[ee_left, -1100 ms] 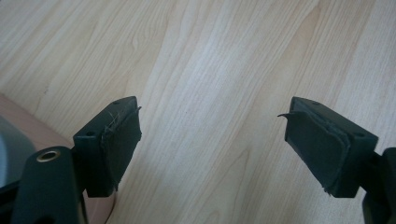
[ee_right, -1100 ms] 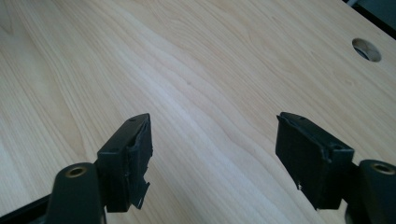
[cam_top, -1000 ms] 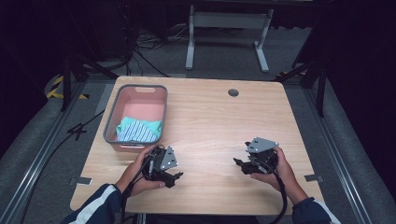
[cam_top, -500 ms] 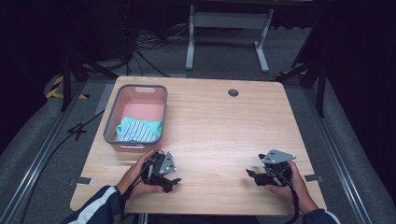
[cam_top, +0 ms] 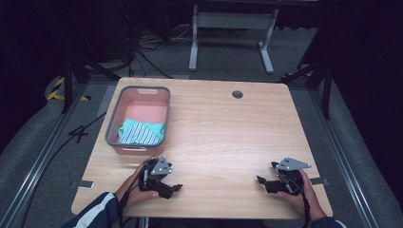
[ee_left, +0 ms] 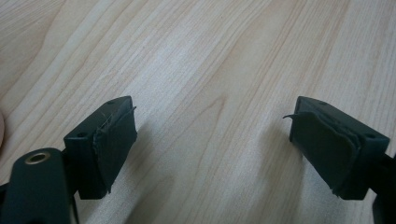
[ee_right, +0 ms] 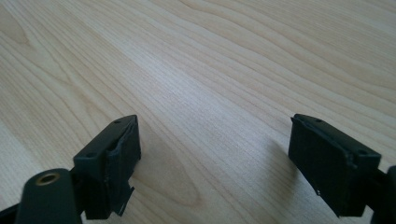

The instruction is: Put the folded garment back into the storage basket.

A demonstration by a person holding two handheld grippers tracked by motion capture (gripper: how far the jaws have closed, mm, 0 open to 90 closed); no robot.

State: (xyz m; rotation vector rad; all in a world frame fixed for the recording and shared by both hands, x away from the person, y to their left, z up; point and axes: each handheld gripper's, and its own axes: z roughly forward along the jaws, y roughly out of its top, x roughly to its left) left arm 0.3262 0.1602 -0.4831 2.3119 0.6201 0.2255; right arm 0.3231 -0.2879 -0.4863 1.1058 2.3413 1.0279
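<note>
Both tools sit low near the bench's (cam_top: 228,123) front edge. The left tool (cam_top: 172,188) and the right tool (cam_top: 266,181) are well apart, with bare wood between them. The right tool's jaws have just been opening; both stand wide and hold nothing. The pink bin (cam_top: 113,124) with striped cloth (cam_top: 139,133) lies just beyond the left tool, by the left edge.

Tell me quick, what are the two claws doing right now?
Left claw: open, holding nothing, over bare table.
Right claw: open, just been opening wider, holding nothing.
</note>
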